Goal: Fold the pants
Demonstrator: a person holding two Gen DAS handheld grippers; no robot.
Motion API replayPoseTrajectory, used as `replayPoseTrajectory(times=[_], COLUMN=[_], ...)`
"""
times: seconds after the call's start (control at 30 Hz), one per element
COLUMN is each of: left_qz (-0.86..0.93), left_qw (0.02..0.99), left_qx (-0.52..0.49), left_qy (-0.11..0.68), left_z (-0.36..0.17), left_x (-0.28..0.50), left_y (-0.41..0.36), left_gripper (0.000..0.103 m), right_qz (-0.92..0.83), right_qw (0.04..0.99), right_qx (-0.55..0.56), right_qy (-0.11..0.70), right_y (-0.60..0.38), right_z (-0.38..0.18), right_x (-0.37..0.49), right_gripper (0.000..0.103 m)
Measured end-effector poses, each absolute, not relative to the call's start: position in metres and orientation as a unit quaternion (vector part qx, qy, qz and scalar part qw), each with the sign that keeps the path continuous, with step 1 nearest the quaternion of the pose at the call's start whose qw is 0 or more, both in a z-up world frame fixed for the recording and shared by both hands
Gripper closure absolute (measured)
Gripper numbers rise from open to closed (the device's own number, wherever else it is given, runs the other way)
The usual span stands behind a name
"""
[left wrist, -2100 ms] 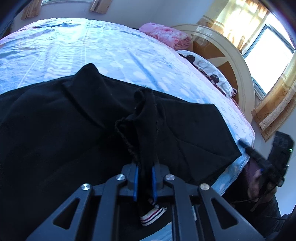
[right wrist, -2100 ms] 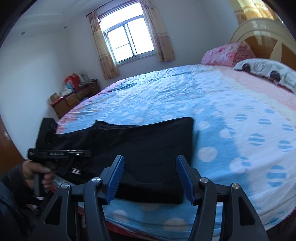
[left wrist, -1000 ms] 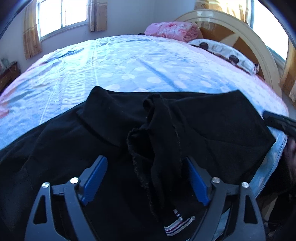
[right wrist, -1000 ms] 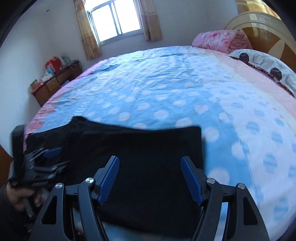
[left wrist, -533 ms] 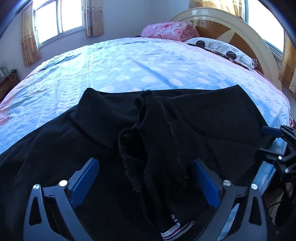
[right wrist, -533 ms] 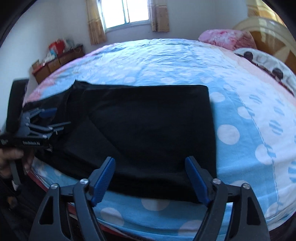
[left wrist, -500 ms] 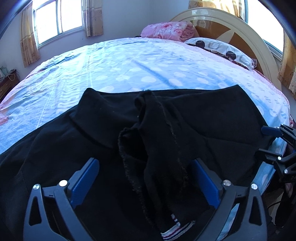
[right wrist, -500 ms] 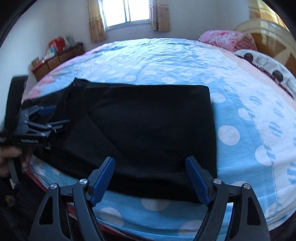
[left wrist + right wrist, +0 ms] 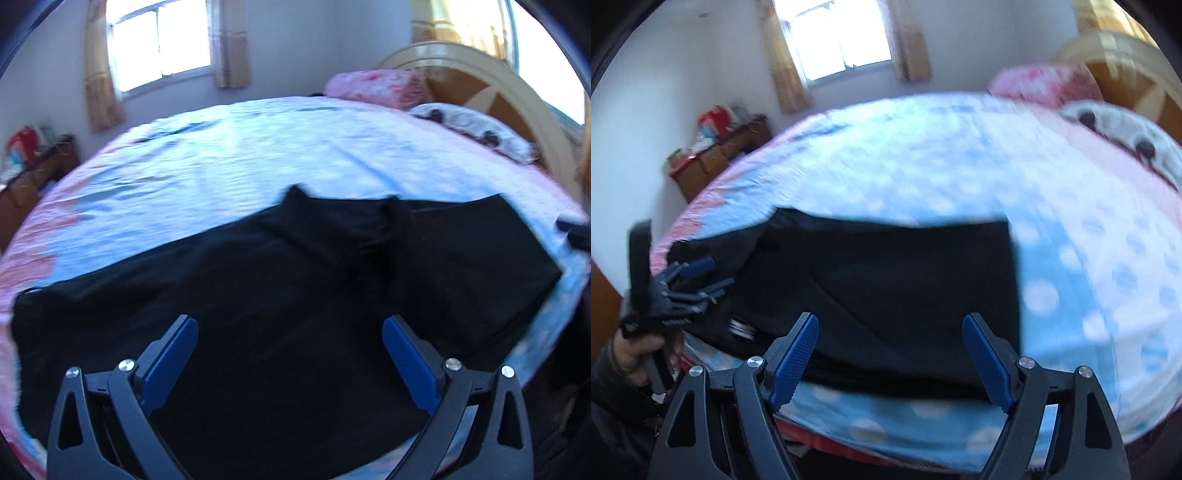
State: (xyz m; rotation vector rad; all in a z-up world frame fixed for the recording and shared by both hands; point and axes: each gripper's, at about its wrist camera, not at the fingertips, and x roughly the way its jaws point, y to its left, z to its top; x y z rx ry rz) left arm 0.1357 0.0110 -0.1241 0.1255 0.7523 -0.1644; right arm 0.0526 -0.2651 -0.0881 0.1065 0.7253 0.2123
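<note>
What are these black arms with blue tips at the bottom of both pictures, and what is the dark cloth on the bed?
There is no robot here. A person holds one hand-held black two-finger gripper with blue pads in each hand, and a wide-angle camera on each looks forward along its fingers. One picture comes from the left gripper, the other from the right gripper. The right camera also shows the left gripper from the side, in the person's hand.

The dark cloth is a pair of black pants, lying partly folded near the edge of a bed with a blue and pink dotted sheet. Two pillows lie by the wooden headboard.

Both grippers are open and hold nothing; the pants just lie on the sheet.
</note>
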Motion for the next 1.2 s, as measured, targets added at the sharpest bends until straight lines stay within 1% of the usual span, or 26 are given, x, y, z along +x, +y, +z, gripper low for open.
replayPoseTrajectory(times=[0.1, 0.17, 0.23, 0.3, 0.5, 0.57, 0.6, 0.63, 0.67, 0.77, 0.8, 0.83, 0.93, 1.07, 1.2], left_qz=[-0.046, -0.036, -0.027, -0.019, -0.007, -0.005, -0.005, -0.006, -0.007, -0.007, -0.007, -0.007, -0.009, -0.016, -0.015], left_qw=[0.926, 0.928, 0.931, 0.929, 0.926, 0.924, 0.924, 0.924, 0.924, 0.925, 0.926, 0.926, 0.929, 0.933, 0.933], left_qx=[0.06, 0.052, 0.051, 0.058, 0.05, 0.043, 0.037, 0.035, 0.033, 0.04, 0.04, 0.04, 0.043, 0.041, 0.041], left_qy=[0.369, 0.368, 0.361, 0.365, 0.375, 0.379, 0.381, 0.381, 0.381, 0.378, 0.376, 0.375, 0.369, 0.358, 0.358], left_z=[-0.129, -0.128, -0.128, -0.13, -0.135, -0.138, -0.139, -0.14, -0.141, -0.144, -0.144, -0.145, -0.147, -0.149, -0.148], left_x=[0.138, 0.138, 0.135, 0.139, 0.146, 0.147, 0.149, 0.148, 0.149, 0.149, 0.149, 0.149, 0.149, 0.147, 0.146], left_y=[0.033, 0.044, 0.054, 0.057, 0.076, 0.083, 0.086, 0.087, 0.088, 0.087, 0.086, 0.087, 0.087, 0.089, 0.088], left_gripper=[0.001, 0.001, 0.001, 0.001, 0.0, 0.0, 0.0, 0.0, 0.0, 0.0, 0.0, 0.0, 0.0, 0.0, 0.0], right_qz=[0.151, 0.189, 0.23, 0.243, 0.252, 0.257, 0.259, 0.26, 0.257, 0.256, 0.255, 0.257, 0.251, 0.237, 0.234], right_qw=[0.917, 0.906, 0.892, 0.884, 0.833, 0.814, 0.806, 0.797, 0.793, 0.793, 0.795, 0.796, 0.808, 0.806, 0.806], right_qx=[0.057, 0.073, 0.084, 0.079, 0.108, 0.114, 0.112, 0.112, 0.11, 0.099, 0.1, 0.107, 0.099, 0.092, 0.097], right_qy=[0.365, 0.372, 0.38, 0.392, 0.481, 0.508, 0.521, 0.533, 0.541, 0.543, 0.542, 0.537, 0.524, 0.535, 0.535], right_y=[-0.238, -0.216, -0.193, -0.166, -0.116, -0.106, -0.102, -0.098, -0.097, -0.096, -0.097, -0.1, -0.099, -0.096, -0.098], right_z=[-0.074, -0.065, -0.06, -0.06, -0.1, -0.119, -0.125, -0.133, -0.138, -0.142, -0.141, -0.139, -0.134, -0.152, -0.153], right_x=[0.086, 0.117, 0.146, 0.181, 0.276, 0.294, 0.302, 0.308, 0.312, 0.316, 0.317, 0.318, 0.321, 0.332, 0.334], right_gripper=[0.022, 0.025, 0.034, 0.036, 0.039, 0.045, 0.05, 0.058, 0.061, 0.08, 0.093, 0.097, 0.098, 0.099, 0.099])
